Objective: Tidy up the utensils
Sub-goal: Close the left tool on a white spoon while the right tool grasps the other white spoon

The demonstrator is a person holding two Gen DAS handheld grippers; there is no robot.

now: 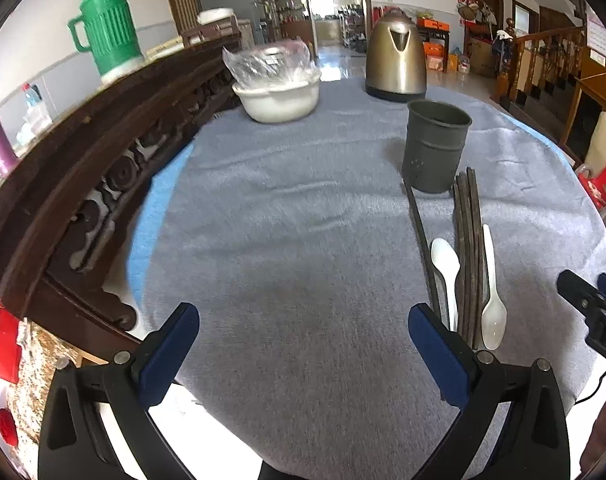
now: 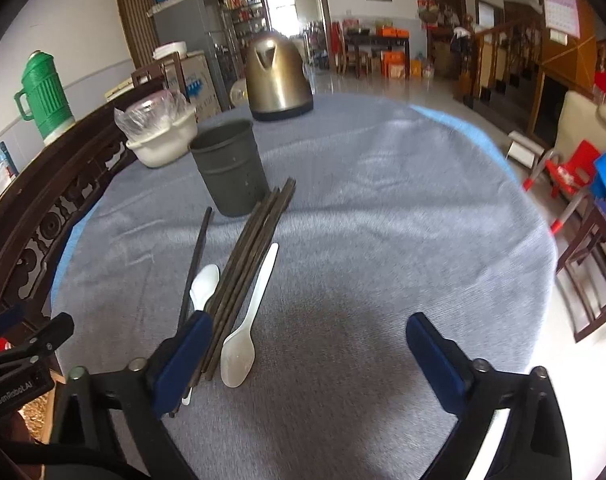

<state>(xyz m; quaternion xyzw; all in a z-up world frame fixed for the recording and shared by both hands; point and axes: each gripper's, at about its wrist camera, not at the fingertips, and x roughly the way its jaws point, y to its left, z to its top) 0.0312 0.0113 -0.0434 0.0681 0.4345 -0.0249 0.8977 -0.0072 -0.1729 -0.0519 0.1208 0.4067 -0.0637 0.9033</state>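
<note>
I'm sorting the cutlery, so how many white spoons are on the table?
2. One spoon lies right of the chopsticks, bowl toward the camera; the other spoon lies left of them, partly hidden by a finger.

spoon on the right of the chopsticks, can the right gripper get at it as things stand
Probably yes: the spoon lies bare on the cloth just ahead of the open right gripper, beside the chopsticks, nothing over it.

Dark chopsticks (image 2: 250,276) and two white spoons (image 2: 243,332) flat beside upright grey holder (image 2: 229,166).
</note>
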